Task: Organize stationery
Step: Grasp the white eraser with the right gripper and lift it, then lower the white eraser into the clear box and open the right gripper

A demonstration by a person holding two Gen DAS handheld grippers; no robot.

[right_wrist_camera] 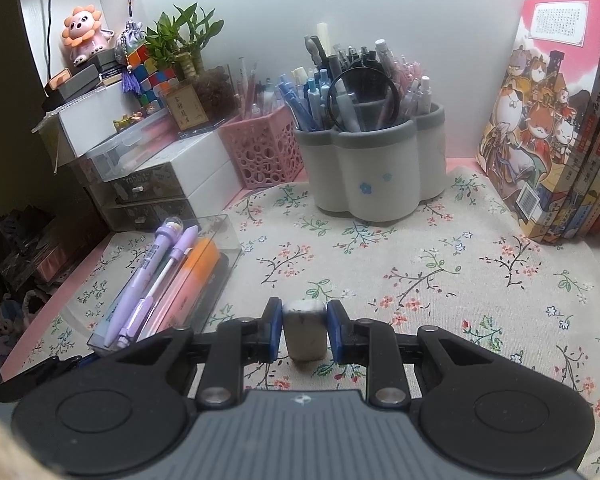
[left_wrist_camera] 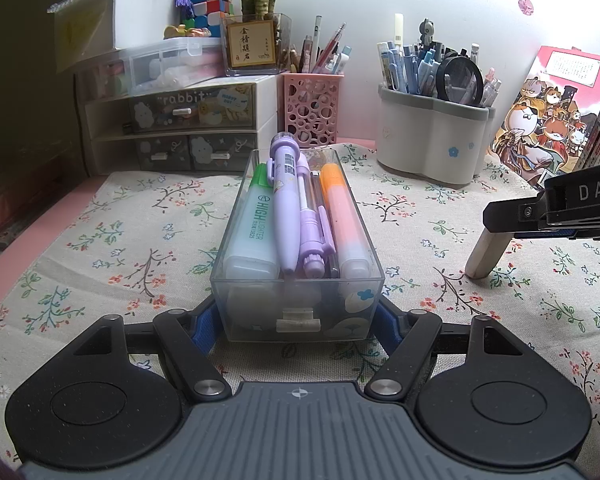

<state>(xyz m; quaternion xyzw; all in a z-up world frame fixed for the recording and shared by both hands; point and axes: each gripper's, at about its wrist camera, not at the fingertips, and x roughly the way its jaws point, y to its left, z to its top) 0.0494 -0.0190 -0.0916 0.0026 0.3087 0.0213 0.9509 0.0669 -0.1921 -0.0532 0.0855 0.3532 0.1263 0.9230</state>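
A clear plastic drawer box (left_wrist_camera: 298, 312) sits on the floral cloth and holds a green highlighter (left_wrist_camera: 252, 220), two purple pens (left_wrist_camera: 286, 200) and an orange highlighter (left_wrist_camera: 344, 220). My left gripper (left_wrist_camera: 298, 326) is shut on the near end of the box, one blue pad on each side wall. My right gripper (right_wrist_camera: 305, 330) is shut on a white eraser (right_wrist_camera: 305, 334) that stands on end on the cloth; the eraser also shows in the left wrist view (left_wrist_camera: 486, 254). The box lies to the left of the right gripper (right_wrist_camera: 168, 276).
A drawer cabinet (left_wrist_camera: 176, 128) stands at the back left, one slot empty. A pink mesh pen cup (left_wrist_camera: 312, 108) and a white-grey pen holder (right_wrist_camera: 376, 168) full of pens stand at the back. Books (right_wrist_camera: 548, 128) stand at the right.
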